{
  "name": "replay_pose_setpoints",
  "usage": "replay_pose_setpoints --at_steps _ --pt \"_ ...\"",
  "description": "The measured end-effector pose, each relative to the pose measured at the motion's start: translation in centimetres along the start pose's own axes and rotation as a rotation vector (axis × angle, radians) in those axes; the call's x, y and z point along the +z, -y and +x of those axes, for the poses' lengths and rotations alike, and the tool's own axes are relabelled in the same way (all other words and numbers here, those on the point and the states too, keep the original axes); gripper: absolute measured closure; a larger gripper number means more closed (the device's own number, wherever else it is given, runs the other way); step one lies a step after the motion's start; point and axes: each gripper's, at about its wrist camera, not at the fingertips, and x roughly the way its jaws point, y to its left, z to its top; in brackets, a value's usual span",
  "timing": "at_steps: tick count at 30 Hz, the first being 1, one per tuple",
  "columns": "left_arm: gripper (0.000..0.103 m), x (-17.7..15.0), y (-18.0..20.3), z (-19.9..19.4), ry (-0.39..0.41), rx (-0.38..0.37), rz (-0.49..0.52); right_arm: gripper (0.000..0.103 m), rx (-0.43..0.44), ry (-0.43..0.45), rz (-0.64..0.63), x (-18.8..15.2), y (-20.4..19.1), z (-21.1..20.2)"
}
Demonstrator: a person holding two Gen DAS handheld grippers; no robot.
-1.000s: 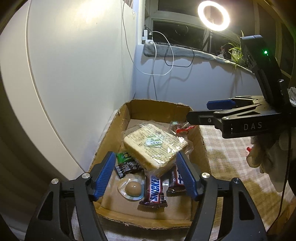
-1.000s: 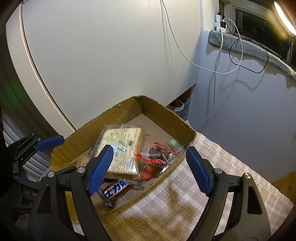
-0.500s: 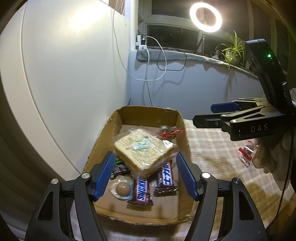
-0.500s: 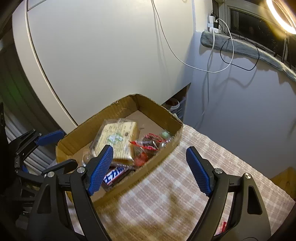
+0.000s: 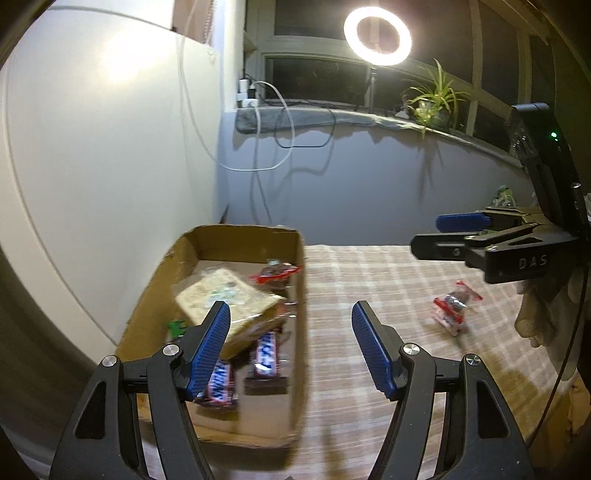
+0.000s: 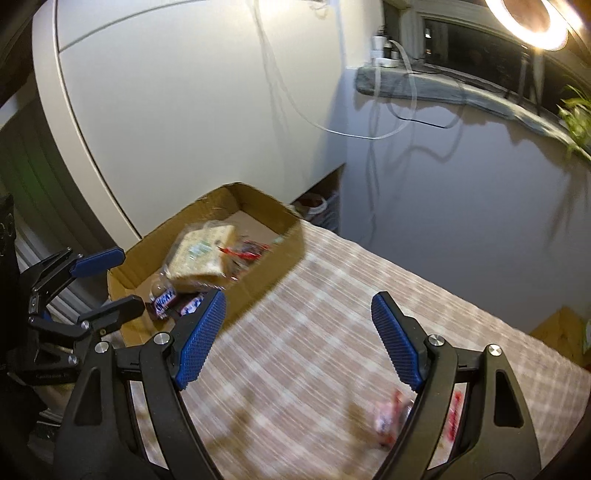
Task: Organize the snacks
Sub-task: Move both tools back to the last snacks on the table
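A cardboard box [image 5: 300, 332] [image 6: 273, 258] sits at the left of the checked tablecloth. It holds a wrapped bread pack [image 5: 221, 295] [image 6: 199, 258], Snickers bars [image 5: 266, 354] [image 6: 164, 301] and a red-wrapped snack [image 5: 275, 275]. A loose red-and-clear snack packet [image 5: 452, 308] [image 6: 388, 417] lies on the cloth to the right of the box. My left gripper [image 5: 290, 345] is open and empty over the box's right wall. My right gripper [image 6: 299, 339] is open and empty above the cloth; it also shows in the left wrist view [image 5: 443, 236], above the loose packet.
The checked tablecloth [image 5: 369, 277] covers the table. A white cabinet [image 5: 92, 166] stands just left of the box, a grey wall behind. A ring light [image 5: 376, 35], cables and a plant [image 5: 436, 96] are on the window ledge. A wooden edge [image 6: 561, 325] shows at the right.
Both grippers have swung right and back from the box, toward the open cloth. The loose red packet has come into both views. Both stay open.
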Motion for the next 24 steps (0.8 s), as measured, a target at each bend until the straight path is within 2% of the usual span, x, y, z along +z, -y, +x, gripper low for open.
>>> replay_pose_setpoints --at_steps 8,16,19,24 --pt "0.035 0.2 4.2 1.5 -0.022 -0.08 0.037 0.02 -0.063 -0.016 0.082 -3.5 5.2 -3.1" --pt "0.035 -0.3 8.5 3.4 -0.073 -0.168 0.073 0.02 -0.115 -0.079 0.134 -6.9 10.2 -3.3" --pt "0.035 -0.8 10.1 4.2 -0.103 -0.195 0.093 0.02 -0.1 -0.106 0.106 -7.6 11.5 -3.1" --pt "0.036 -1.4 12.0 5.7 -0.145 -0.215 0.113 0.022 -0.114 -0.186 -0.055 -8.7 11.9 -2.1"
